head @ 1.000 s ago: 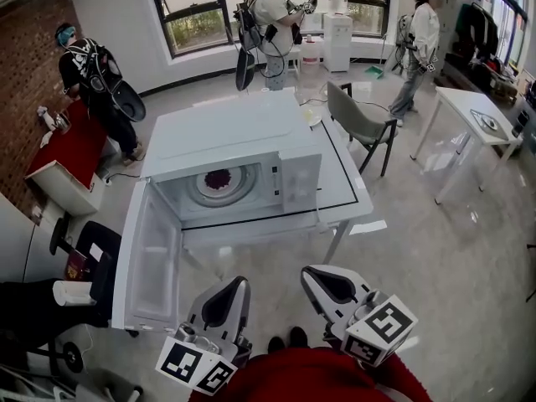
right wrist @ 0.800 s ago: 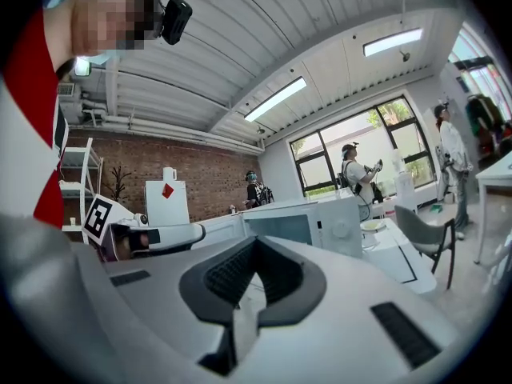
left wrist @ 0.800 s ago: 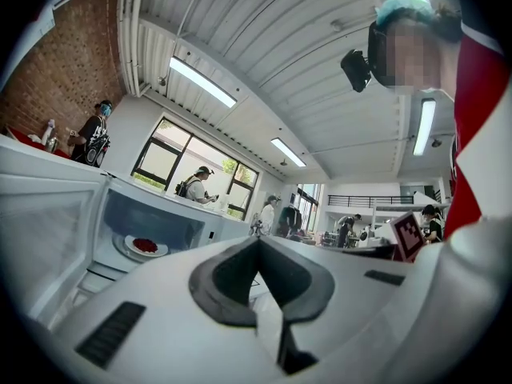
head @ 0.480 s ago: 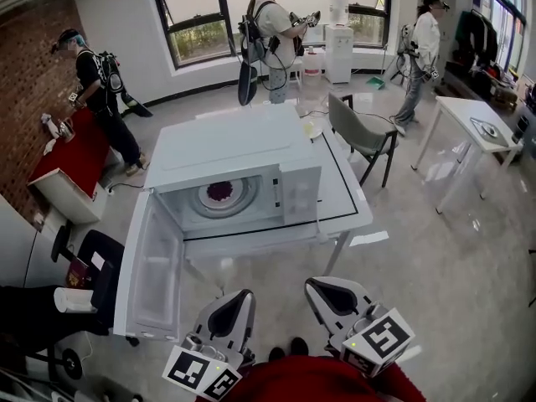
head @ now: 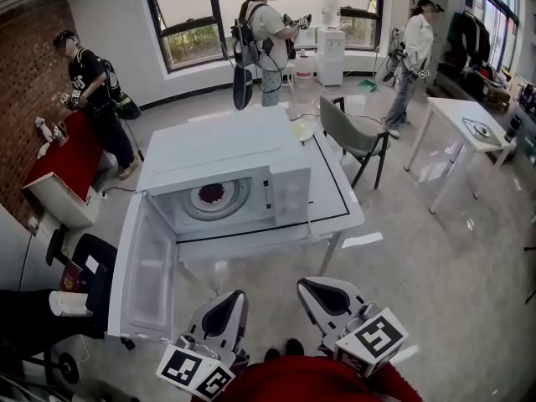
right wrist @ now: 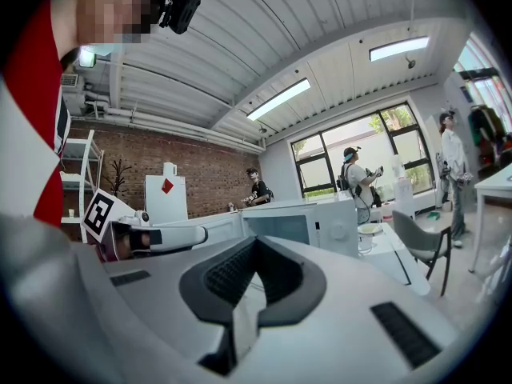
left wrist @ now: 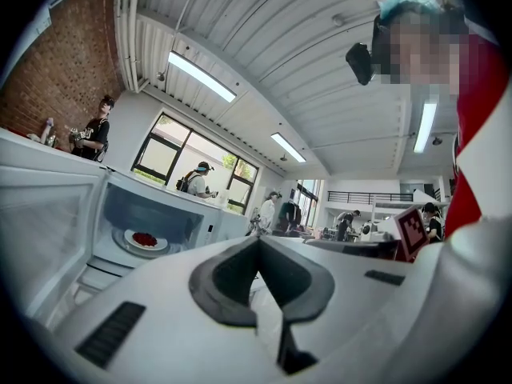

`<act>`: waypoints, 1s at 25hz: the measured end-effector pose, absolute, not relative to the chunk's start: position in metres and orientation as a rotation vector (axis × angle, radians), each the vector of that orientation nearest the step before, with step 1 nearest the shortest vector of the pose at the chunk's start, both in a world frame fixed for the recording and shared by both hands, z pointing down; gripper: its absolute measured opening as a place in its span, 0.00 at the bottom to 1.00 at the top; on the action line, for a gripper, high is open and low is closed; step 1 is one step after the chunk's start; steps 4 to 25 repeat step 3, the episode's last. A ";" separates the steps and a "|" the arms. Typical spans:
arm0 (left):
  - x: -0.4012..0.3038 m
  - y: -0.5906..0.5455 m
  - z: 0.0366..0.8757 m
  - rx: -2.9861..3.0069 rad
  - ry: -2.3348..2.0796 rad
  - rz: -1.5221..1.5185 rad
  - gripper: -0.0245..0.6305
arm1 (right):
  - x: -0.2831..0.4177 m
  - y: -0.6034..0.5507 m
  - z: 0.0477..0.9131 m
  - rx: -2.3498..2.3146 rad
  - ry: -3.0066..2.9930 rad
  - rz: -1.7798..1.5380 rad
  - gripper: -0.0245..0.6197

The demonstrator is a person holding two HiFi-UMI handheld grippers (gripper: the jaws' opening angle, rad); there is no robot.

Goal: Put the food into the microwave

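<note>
Sitting inside the open microwave (head: pixel 226 153), the food (head: pixel 212 193) is a dark-red heap.

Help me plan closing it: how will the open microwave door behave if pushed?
The microwave door looks a rigid hinged panel, so it likely swings rather than bends. It hangs wide open past the table edge, so nothing should block it.

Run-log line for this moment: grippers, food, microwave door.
left gripper: shut, empty | right gripper: shut, empty | food: on plate inside microwave | door: open
</note>
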State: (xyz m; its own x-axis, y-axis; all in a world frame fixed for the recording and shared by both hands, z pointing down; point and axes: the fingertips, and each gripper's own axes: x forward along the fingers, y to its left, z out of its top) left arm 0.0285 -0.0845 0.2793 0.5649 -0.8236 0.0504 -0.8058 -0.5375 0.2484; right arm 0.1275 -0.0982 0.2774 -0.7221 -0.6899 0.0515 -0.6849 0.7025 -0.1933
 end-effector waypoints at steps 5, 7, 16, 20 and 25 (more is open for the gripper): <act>0.030 -0.086 0.278 2.556 -1.353 -0.114 0.05 | 0.127 -0.100 0.269 -1.182 2.838 -0.387 0.06; 0.030 -0.086 0.278 2.556 -1.353 -0.114 0.05 | 0.127 -0.100 0.269 -1.182 2.838 -0.387 0.06; 0.030 -0.086 0.278 2.556 -1.353 -0.114 0.05 | 0.127 -0.100 0.269 -1.182 2.838 -0.387 0.06; 0.030 -0.086 0.278 2.556 -1.353 -0.114 0.05 | 0.127 -0.100 0.269 -1.182 2.838 -0.387 0.06; 0.030 -0.086 0.278 2.556 -1.353 -0.114 0.05 | 0.127 -0.100 0.269 -1.182 2.838 -0.387 0.06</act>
